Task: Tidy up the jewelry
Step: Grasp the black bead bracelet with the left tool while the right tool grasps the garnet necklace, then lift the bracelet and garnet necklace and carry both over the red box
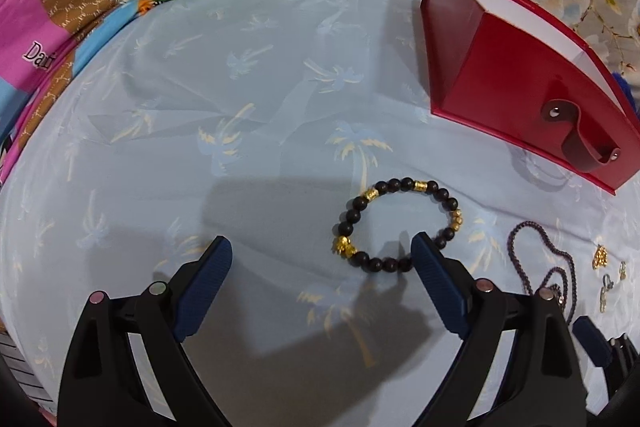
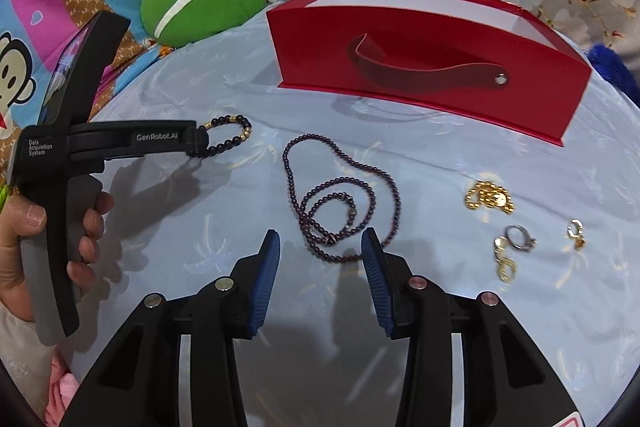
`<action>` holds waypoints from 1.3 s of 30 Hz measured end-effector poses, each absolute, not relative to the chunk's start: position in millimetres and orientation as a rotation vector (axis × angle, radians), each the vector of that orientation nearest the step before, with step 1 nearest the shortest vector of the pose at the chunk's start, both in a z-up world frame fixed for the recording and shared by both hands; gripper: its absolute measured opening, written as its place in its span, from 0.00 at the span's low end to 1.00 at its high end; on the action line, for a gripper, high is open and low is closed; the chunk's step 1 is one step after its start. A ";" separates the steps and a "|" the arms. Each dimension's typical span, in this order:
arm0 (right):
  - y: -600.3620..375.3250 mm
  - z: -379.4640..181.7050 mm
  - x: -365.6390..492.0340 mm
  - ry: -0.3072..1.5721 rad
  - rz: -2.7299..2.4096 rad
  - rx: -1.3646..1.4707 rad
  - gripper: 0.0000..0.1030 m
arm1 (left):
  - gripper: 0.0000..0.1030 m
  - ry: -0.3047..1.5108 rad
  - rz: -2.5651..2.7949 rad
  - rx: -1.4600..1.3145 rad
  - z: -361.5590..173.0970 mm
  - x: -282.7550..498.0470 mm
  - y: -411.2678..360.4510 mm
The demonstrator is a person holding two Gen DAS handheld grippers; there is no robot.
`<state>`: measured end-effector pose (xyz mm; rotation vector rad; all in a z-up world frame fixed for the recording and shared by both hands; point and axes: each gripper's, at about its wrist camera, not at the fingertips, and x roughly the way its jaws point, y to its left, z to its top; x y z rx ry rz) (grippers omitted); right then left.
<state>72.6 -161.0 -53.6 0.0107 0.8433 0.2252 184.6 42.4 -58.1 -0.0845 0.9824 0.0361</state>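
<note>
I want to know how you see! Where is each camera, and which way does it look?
Left wrist: rides the left hand-held gripper, looking forward over the black bead bracelet; only its open fingers show.
Right wrist: rides the right hand-held gripper, facing the dark bead necklace; the left hand shows.
Shared: bracelet, necklace, red box.

A red jewelry box, black-and-gold beaded bracelet and dark purple bead necklace lie on pale blue palm-printed cloth.

1 bracelet, 1 necklace, 1 box
</note>
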 end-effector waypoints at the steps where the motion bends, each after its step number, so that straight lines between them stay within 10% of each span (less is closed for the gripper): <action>1: -159.1 -56.2 75.7 0.851 0.223 0.008 0.38 | 0.86 0.983 0.036 -0.087 -59.4 187.2 41.5; 13: -167.4 -59.5 86.6 0.856 0.180 0.009 0.08 | 0.62 0.946 0.020 -0.016 -56.4 199.9 21.4; 20: -175.1 -58.7 80.7 0.858 0.186 0.040 0.07 | 0.07 0.954 -0.076 -0.049 -51.3 190.1 19.3; 39: -229.5 12.8 28.0 0.707 0.144 0.139 0.07 | 0.07 0.809 -0.247 -0.075 33.6 109.0 12.2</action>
